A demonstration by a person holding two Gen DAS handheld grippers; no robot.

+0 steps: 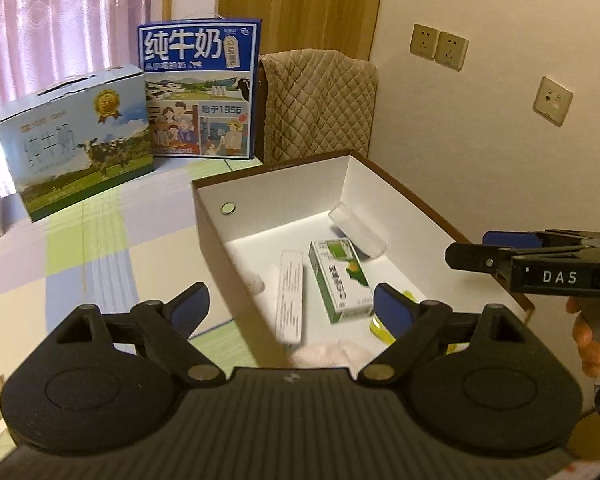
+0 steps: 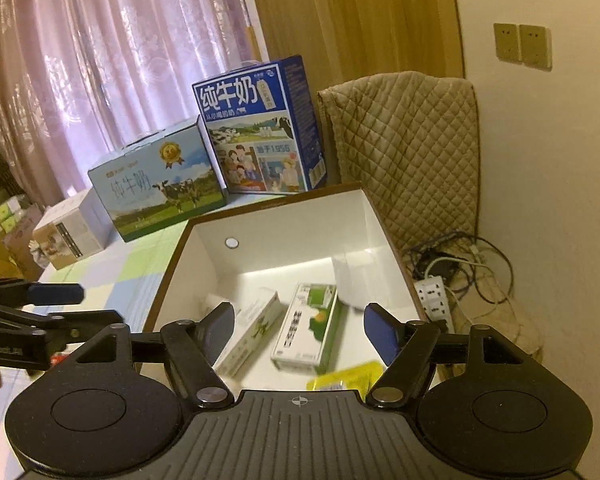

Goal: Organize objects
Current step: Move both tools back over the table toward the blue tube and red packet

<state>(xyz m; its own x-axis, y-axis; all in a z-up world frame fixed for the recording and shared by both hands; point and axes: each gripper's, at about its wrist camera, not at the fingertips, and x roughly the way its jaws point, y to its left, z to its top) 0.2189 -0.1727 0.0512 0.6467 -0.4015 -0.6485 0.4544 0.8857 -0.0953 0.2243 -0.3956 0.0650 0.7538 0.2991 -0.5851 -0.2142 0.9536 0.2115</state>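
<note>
**Left wrist and right wrist both look down into an open box of small packets**

Left wrist view, nearest first: the left gripper (image 1: 292,308) stands with its jaws spread wide and nothing between them, poised over the near end of the white storage box (image 1: 284,188). The right gripper (image 2: 300,328) is likewise wide open and empty, hanging above the same box from its 5 o'clock side. Both being empty over the box suggests, as a judgement, a pause between drops.

On the box floor, a yellow packet (image 2: 348,378) lies closest, at 6 o'clock. Beyond it lies the green-and-white carton (image 1: 340,278) flat on a broad face, its long axis running from 6 toward 12 o'clock, slightly tilted. Just beside it at 9 o'clock is a slim white carton (image 1: 291,296), roughly parallel in that view. A translucent cylinder (image 1: 358,230) lies on its side at 1 o'clock, near the far wall.

Farther off, at 10 and 11 o'clock, two milk cases (image 1: 198,88) stand on the checked cloth (image 1: 100,248), well apart from the box.
</note>
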